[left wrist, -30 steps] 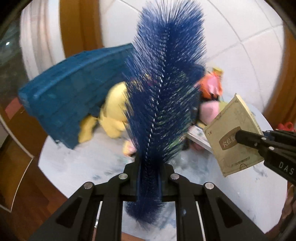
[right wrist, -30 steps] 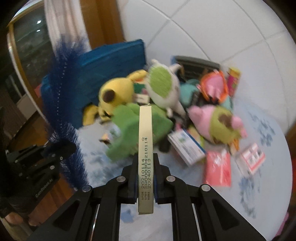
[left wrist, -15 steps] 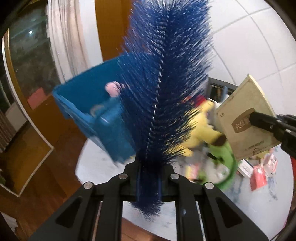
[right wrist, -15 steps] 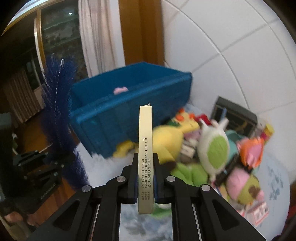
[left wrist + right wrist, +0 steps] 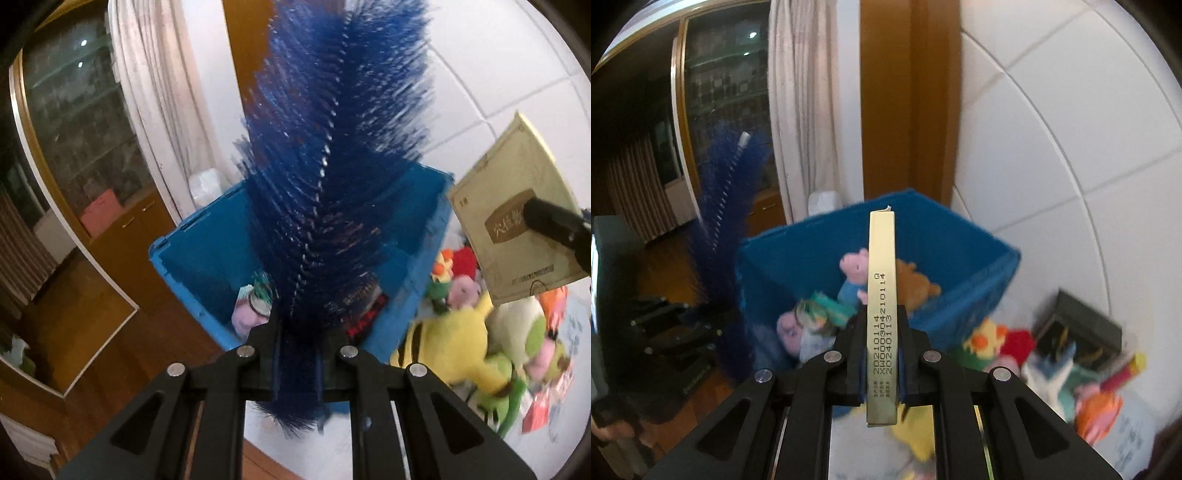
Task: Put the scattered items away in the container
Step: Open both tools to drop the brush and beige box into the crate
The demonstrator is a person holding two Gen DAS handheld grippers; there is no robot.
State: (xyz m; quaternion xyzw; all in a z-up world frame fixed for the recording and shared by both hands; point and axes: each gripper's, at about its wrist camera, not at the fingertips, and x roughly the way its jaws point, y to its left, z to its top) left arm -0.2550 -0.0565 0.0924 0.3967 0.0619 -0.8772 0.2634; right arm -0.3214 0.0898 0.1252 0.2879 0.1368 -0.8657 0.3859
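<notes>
A home: curtain, glass cabinet, plush toys.

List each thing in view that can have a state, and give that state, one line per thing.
left gripper: shut on the blue brush.
right gripper: shut on the flat beige box, held edge-on.
blue bin: open-topped, plush toys inside.
yellow plush: lying outside the bin.

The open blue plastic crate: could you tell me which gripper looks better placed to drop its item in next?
Probably the right gripper: its flat beige carton lines up over the open blue plastic crate. The left gripper, clamping the bushy blue bristle brush, sits nearer the crate's front corner.
</notes>
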